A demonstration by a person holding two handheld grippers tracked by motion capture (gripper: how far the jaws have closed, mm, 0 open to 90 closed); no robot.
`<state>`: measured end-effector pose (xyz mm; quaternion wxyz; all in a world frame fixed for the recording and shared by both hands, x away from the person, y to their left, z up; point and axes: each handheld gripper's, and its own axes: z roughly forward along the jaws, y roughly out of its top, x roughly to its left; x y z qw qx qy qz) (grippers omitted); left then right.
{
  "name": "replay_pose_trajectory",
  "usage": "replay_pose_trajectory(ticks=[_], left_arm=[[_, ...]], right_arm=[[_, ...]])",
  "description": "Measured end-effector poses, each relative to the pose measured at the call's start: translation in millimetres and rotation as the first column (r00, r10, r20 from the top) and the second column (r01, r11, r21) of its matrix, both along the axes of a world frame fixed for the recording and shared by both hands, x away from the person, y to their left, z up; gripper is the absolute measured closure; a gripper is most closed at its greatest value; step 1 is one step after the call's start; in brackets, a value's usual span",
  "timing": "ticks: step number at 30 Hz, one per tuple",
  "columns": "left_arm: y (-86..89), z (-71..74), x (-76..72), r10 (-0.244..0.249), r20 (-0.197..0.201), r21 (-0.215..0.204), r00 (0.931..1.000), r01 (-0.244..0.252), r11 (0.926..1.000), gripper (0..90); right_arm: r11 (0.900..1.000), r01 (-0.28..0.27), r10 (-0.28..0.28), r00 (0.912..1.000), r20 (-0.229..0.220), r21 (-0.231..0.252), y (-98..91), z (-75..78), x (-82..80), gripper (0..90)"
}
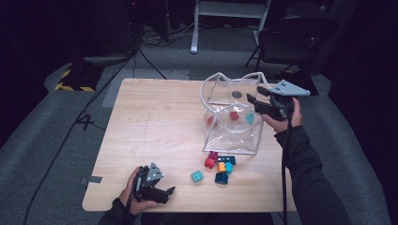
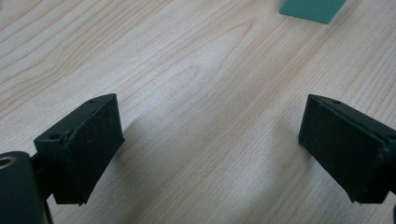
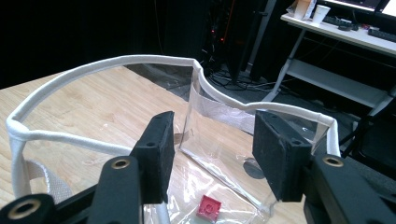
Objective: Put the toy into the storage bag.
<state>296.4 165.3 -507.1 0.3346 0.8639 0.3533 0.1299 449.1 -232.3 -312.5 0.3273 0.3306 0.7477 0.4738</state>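
A clear plastic bag (image 1: 232, 137) with white trim stands open on the wooden table (image 1: 155, 122), right of centre. A red brick (image 1: 233, 115) and a teal brick (image 1: 249, 117) lie inside it. My right gripper (image 1: 253, 94) hovers at the bag's right rim, open with nothing between its pads. In the right gripper view it (image 3: 212, 126) looks over the white rim (image 3: 93, 65) down at the red brick (image 3: 208, 206). My left gripper (image 1: 171, 191) rests low at the table's near left, open and holding nothing. The left gripper view shows the gripper (image 2: 210, 121) over bare wood.
Several loose bricks (image 1: 219, 164) lie just in front of the bag, with a single teal brick (image 1: 197, 176) to their left, also visible as the teal brick (image 2: 310, 9) ahead of the left gripper. A black chair (image 1: 293, 37) and a white desk frame (image 1: 225, 11) stand beyond the table.
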Motion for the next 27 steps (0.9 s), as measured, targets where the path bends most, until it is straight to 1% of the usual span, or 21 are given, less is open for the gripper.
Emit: replay_pose_trajectory(ticks=[3, 6, 11, 13, 18, 22, 27], left_arm=[[0.0, 0.0, 0.0, 0.000, 0.000, 0.000, 1.0000, 0.000, 1.0000, 6.5], [0.0, 0.0, 0.0, 0.000, 0.000, 0.000, 1.0000, 0.000, 1.0000, 6.5], [0.0, 0.0, 0.0, 0.000, 0.000, 0.000, 1.0000, 0.000, 1.0000, 6.5], [0.0, 0.0, 0.0, 0.000, 0.000, 0.000, 1.0000, 0.000, 1.0000, 6.5], [0.0, 0.0, 0.0, 0.000, 0.000, 0.000, 1.0000, 0.000, 1.0000, 6.5], [0.0, 0.0, 0.0, 0.000, 0.000, 0.000, 1.0000, 0.000, 1.0000, 6.5], [0.0, -0.1, 0.0, 0.001, 0.001, -0.001, 1.0000, -0.001, 1.0000, 6.5]], right_arm=[[0.9999, -0.008, 0.008, 1.0000, 0.000, 0.010, 0.0, 0.7, -3.3, 47.2], [0.9997, -0.026, 0.026, 0.9996, 0.006, -0.006, 0.0, 1.7, -10.4, 47.0], [0.9989, -0.047, 0.047, 0.9987, 0.022, -0.004, -1.6, 4.2, -21.4, 45.5], [0.9987, -0.050, 0.050, 0.9983, 0.030, 0.004, -2.8, 3.6, -27.0, 44.7], [0.9968, -0.080, 0.080, 0.9963, 0.029, -0.006, -5.4, 0.6, -42.1, 42.7], [0.9960, -0.090, 0.090, 0.9950, 0.044, -0.002, -8.2, -0.5, -54.7, 41.0], [0.9922, -0.125, 0.124, 0.9910, 0.050, 0.007, -11.8, -3.1, -70.6, 38.8]])
